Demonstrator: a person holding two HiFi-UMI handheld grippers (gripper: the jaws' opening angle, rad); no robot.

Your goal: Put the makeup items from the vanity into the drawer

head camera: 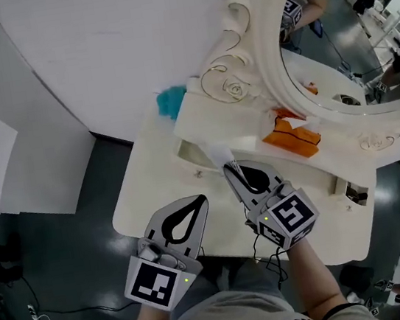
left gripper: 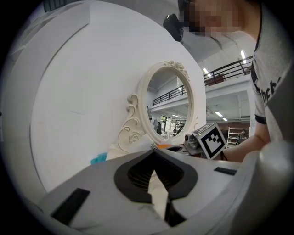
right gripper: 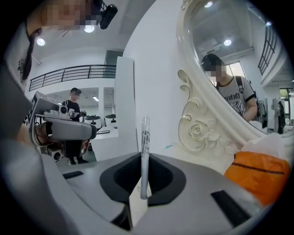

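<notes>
A slim clear tube with print (right gripper: 145, 137) stands upright between the jaws of my right gripper (right gripper: 143, 156), which is shut on it. From the head view, the right gripper (head camera: 229, 170) hovers over the cream vanity top (head camera: 156, 192), just in front of the raised shelf. An orange packet (head camera: 291, 136) lies on that shelf under the mirror, to the gripper's right. My left gripper (head camera: 203, 199) is lower left over the table's front part. Its jaws meet with nothing between them (left gripper: 153, 150). What looks like a small open drawer (head camera: 190, 154) sits at the shelf's left end.
The oval mirror (head camera: 345, 37) in its carved cream frame stands at the back right. A teal fluffy thing (head camera: 171, 101) sits at the back by the white wall. At the vanity's right end is a dark opening (head camera: 355, 193). Dark floor surrounds the table.
</notes>
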